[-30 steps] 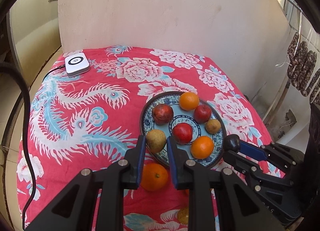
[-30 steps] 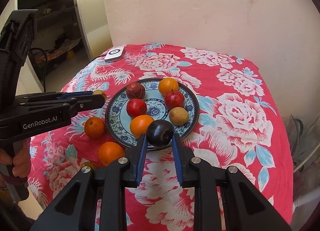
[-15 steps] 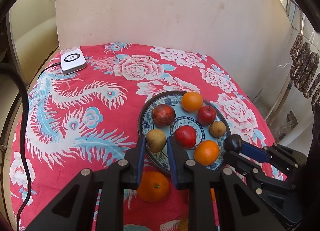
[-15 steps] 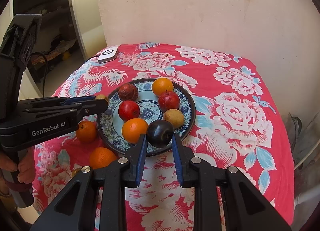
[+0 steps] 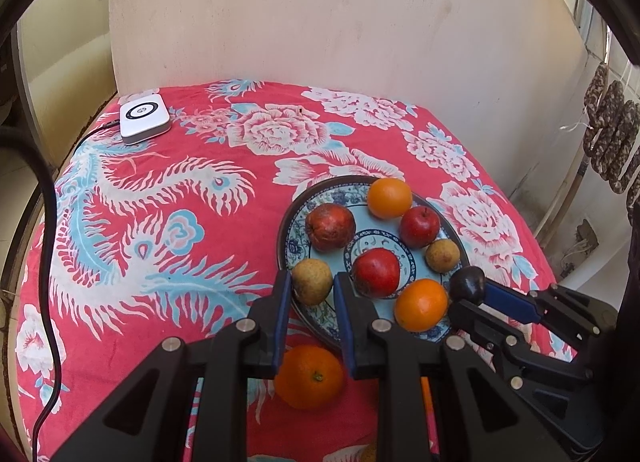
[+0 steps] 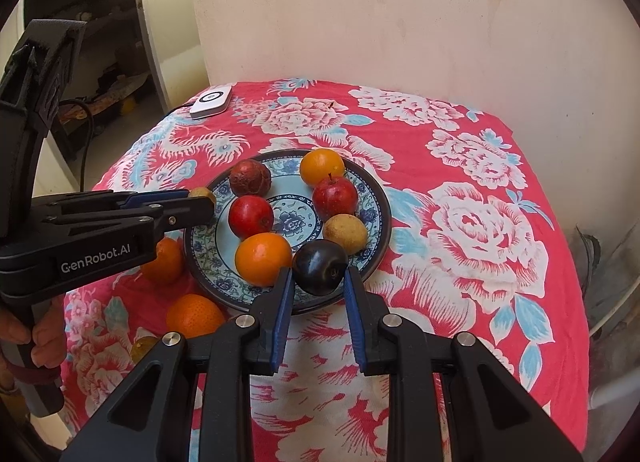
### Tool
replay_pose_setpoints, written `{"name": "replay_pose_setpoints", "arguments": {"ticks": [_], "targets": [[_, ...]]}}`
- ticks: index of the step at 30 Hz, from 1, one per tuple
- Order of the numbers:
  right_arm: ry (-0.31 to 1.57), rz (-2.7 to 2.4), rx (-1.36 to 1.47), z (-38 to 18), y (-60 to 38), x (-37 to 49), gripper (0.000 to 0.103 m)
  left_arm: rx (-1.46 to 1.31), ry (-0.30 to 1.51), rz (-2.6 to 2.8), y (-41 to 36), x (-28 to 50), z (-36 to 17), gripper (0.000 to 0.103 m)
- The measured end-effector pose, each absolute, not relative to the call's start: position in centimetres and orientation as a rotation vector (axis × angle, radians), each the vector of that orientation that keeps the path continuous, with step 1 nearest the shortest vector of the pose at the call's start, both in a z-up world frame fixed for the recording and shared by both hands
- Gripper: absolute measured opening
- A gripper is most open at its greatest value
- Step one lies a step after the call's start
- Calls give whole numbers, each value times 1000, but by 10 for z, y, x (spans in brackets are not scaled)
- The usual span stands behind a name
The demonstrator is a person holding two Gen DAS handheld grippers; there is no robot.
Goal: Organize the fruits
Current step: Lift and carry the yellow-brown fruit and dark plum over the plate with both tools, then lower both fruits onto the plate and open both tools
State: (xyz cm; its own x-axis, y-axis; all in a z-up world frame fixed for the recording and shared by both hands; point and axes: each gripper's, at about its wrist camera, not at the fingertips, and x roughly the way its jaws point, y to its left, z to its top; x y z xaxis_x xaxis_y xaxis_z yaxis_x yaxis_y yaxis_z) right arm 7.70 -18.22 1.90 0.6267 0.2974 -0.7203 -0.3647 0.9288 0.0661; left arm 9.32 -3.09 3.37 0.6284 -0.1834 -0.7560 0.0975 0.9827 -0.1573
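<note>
A blue patterned plate holds two oranges, two red apples, a dark red pomegranate and a small brown pear. My left gripper is shut on a brown pear at the plate's near left rim. It shows in the right wrist view. My right gripper is shut on a dark plum over the plate's near rim; it also shows in the left wrist view. Loose oranges lie on the cloth beside the plate.
The table wears a red floral cloth. A white box with a cable sits at the far left corner. A plain wall stands behind. A yellowish fruit lies near the front edge.
Both grippers have edged forward and a little higher, each still holding its fruit over the plate's rim. The fruit on the plate has not moved.
</note>
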Motion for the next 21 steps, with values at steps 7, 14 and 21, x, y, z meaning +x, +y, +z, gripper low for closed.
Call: {"name": "replay_pose_setpoints", "arguments": {"ticks": [7, 14, 21], "targets": [[812, 371, -82, 19, -184, 77, 27, -98, 879, -165, -32, 93, 33, 23], [815, 364, -81, 19, -184, 77, 28, -88, 881, -168, -34, 91, 33, 23], [811, 360, -89, 19, -184, 76, 39, -86, 877, -161, -35, 88, 36, 33]]}}
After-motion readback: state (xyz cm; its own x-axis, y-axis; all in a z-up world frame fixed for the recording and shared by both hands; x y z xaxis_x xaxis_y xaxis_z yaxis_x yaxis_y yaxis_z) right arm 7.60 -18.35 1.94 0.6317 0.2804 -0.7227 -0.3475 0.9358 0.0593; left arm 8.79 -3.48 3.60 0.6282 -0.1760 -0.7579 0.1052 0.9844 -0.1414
